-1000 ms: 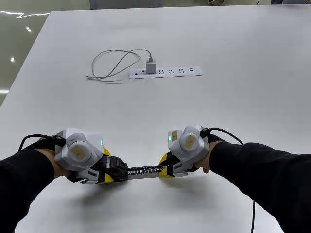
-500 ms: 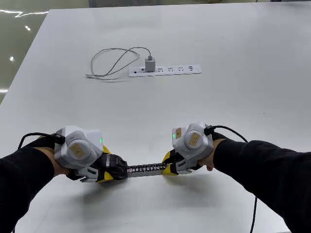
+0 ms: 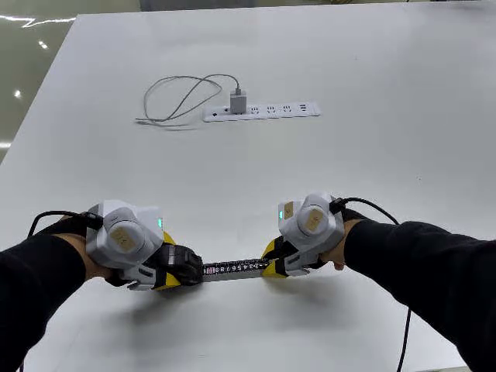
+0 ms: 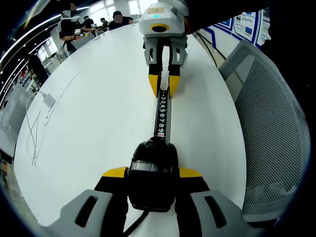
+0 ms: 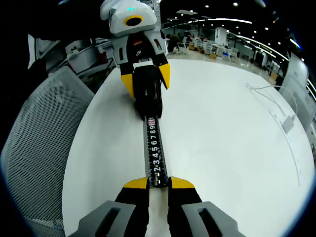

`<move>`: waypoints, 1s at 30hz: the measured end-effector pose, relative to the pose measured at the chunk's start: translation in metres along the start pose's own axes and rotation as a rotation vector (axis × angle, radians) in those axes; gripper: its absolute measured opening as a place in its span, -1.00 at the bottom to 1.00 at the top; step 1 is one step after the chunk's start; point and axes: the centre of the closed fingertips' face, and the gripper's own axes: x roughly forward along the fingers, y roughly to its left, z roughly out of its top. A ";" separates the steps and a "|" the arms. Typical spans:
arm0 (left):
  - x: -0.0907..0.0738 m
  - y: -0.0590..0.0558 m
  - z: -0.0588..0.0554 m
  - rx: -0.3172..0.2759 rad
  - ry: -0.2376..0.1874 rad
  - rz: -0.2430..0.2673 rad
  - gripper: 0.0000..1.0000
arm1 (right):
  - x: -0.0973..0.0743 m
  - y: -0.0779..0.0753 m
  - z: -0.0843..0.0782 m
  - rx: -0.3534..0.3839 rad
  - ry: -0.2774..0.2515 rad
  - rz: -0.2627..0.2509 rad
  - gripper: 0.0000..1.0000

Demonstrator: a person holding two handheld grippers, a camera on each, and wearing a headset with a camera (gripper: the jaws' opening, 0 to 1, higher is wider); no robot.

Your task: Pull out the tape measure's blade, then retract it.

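The left claw (image 4: 153,174) grips the case (image 5: 147,88), the right claw (image 5: 158,183) pinches the blade (image 5: 153,145) tip, seemingly mid-pull; next, draw farther out, then ease back.

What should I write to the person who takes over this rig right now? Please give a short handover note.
Left gripper: shut on the tape measure case, on or just above the table.
Right gripper: shut on the tip of the blade.
Done: a short stretch of blade is out, flat between the two grippers, with digits up to 9 showing.
Left: pull further if more length is wanted, then let the blade retract into the case.
The power strip lies far across the table, out of the way.
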 end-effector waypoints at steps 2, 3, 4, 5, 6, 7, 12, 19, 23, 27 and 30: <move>0.000 0.000 0.000 -0.001 0.000 0.000 -0.38 | 0.000 0.001 0.000 0.001 0.001 0.000 -0.81; 0.000 0.000 0.000 0.000 0.000 0.000 -0.38 | -0.001 0.001 -0.001 0.000 0.001 0.000 -0.81; 0.000 0.000 0.000 0.000 0.000 0.000 -0.38 | -0.001 0.000 -0.001 0.000 0.001 0.000 -0.81; 0.000 0.000 0.000 0.000 0.000 0.000 -0.38 | -0.001 0.000 -0.002 0.004 0.001 -0.002 -0.81; 0.000 0.000 0.000 0.000 0.000 0.000 -0.38 | -0.002 0.000 -0.002 0.005 0.001 -0.002 -0.81; 0.000 0.000 0.000 0.000 0.000 -0.001 -0.38 | -0.002 0.000 -0.003 0.004 0.002 -0.003 -0.81; 0.000 0.000 0.000 0.000 -0.001 0.000 -0.38 | -0.004 0.001 -0.006 0.004 0.006 -0.002 -0.81; 0.000 0.000 0.000 0.000 -0.001 -0.001 -0.38 | -0.005 0.002 -0.007 -0.001 0.006 -0.001 -0.81; 0.001 0.000 0.000 -0.001 -0.001 0.001 -0.38 | -0.007 0.000 -0.009 -0.001 0.007 -0.001 -0.81; 0.000 0.000 0.000 -0.001 -0.002 0.001 -0.38 | -0.009 0.001 -0.011 -0.001 0.009 -0.001 -0.81; 0.001 0.000 0.000 -0.002 -0.002 0.000 -0.38 | -0.010 0.000 -0.013 0.003 0.009 -0.002 -0.81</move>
